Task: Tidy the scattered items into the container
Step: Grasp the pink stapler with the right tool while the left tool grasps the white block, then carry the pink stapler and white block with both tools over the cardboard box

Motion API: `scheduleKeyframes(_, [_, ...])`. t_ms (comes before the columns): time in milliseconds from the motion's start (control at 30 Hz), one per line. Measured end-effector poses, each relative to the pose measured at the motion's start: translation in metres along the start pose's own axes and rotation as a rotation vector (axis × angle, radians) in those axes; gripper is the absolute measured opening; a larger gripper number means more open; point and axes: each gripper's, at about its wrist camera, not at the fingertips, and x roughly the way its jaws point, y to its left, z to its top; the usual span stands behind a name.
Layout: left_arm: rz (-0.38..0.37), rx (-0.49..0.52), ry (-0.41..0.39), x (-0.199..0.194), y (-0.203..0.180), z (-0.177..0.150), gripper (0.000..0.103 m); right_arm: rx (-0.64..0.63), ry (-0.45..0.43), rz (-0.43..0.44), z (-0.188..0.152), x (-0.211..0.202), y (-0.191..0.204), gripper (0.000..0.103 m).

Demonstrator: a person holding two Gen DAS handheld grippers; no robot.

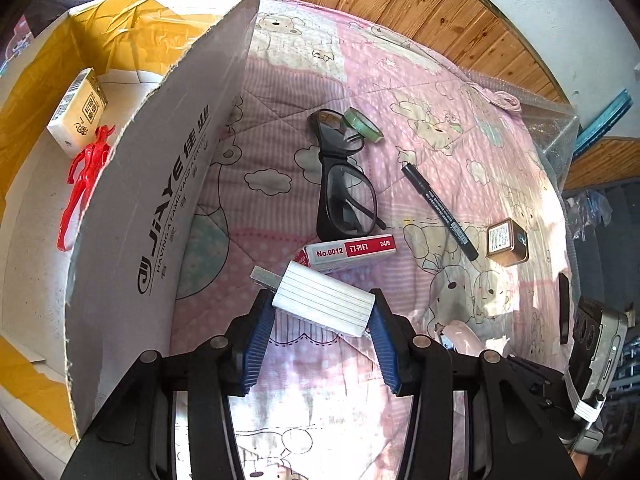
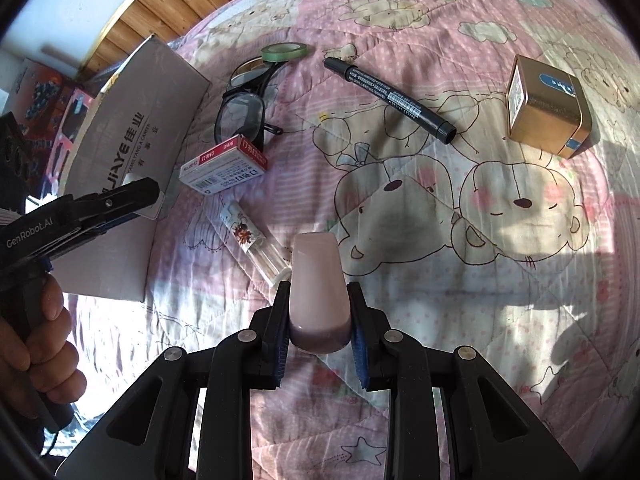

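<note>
- Left wrist view: the left gripper clamps a white ribbed block just beside the cardboard box. Inside the box lie a red figurine and a tissue pack. On the pink quilt rest glasses, a staple box and a marker.
- Right wrist view: the right gripper squeezes a pale pink bottle above the quilt, near a small clear tube; a gold tin sits well apart.
</note>
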Motion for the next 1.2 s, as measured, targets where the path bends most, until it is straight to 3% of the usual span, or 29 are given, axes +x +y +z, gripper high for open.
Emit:
scheduleKeyframes(433, [-0.018, 0.006, -0.026, -0.03, 0.002, -0.01, 0.048, -0.008, -0.005, 0.024, 0.002, -0.018, 0.016, 0.028])
scheduleKeyframes(1200, [-0.087, 0.001, -0.14, -0.097, 0.002, -0.022, 0.048, -0.176, -0.052, -0.001, 0.008, -0.057, 0.08, 0.028])
